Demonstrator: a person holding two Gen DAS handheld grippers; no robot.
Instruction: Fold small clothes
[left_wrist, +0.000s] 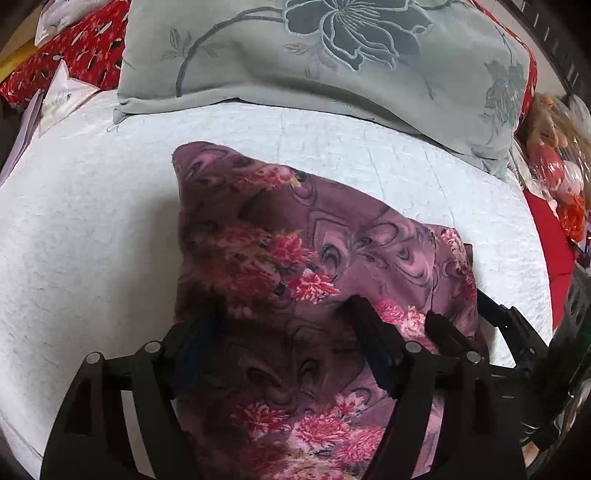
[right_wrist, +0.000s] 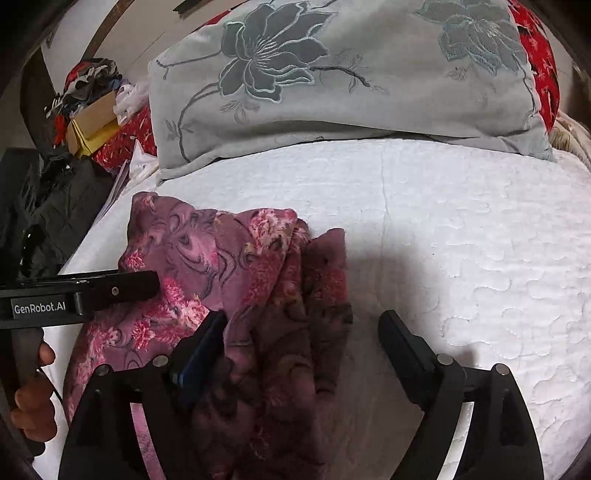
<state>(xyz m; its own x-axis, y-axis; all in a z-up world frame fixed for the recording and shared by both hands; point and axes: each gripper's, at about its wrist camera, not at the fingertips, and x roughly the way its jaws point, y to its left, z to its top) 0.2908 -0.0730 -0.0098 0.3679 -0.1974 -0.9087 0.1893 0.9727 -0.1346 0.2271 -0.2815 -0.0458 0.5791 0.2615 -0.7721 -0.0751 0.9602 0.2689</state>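
A purple garment with pink flowers (left_wrist: 295, 258) lies on the white quilt, partly folded lengthwise. In the left wrist view my left gripper (left_wrist: 284, 306) is open just above it, jaws wide apart over the cloth. In the right wrist view the garment (right_wrist: 229, 266) has a bunched folded edge on its right side. My right gripper (right_wrist: 303, 325) is open, its left finger (right_wrist: 207, 339) over the cloth and its right finger (right_wrist: 399, 339) over the quilt. The left gripper shows from the side in the right wrist view (right_wrist: 122, 288), over the cloth. The right gripper's fingertips show in the left wrist view (left_wrist: 443, 328).
A grey pillow with an embroidered flower (left_wrist: 332, 62) lies at the back, on a red patterned cover (left_wrist: 81, 48). The white quilt (right_wrist: 461, 221) extends to the right. Boxes and clothes (right_wrist: 92, 107) are piled at the far left, toys (left_wrist: 557, 173) at the right.
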